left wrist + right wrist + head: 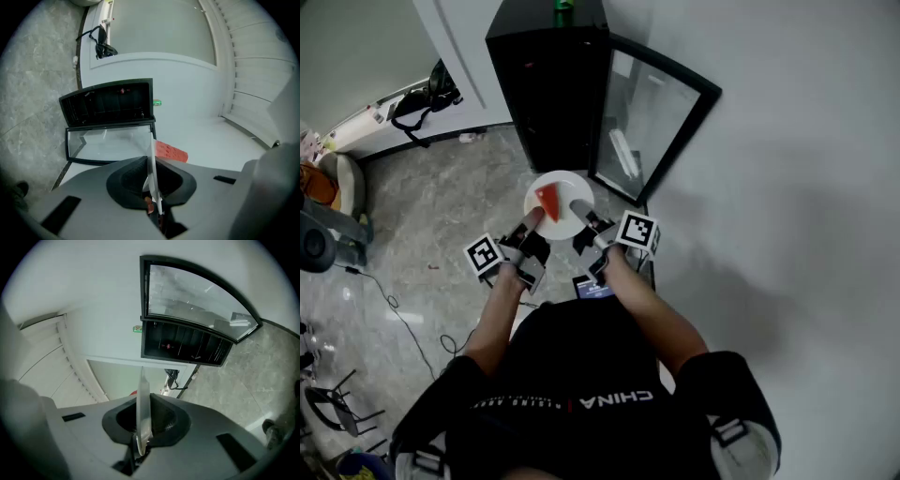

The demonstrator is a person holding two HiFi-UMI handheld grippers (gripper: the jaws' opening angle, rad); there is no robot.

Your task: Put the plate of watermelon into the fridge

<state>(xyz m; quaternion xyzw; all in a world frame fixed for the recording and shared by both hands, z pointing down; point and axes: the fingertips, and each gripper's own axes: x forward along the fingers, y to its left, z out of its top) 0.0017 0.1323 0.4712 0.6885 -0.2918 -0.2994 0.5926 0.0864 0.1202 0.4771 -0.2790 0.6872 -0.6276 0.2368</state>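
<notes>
Black shirt (581,384) (white lettering on it); grey left gripper (532,221) and right gripper (579,208), a marker cube (638,232) behind each one's jaws.

Printed in white across the black shirt (581,361), upside down in the head view: "CHINA". Beside it, a line of smaller white print, too small to read. On the left cube (485,253) and right cube (638,232), black-and-white square code markers, one facing up on each.
</notes>
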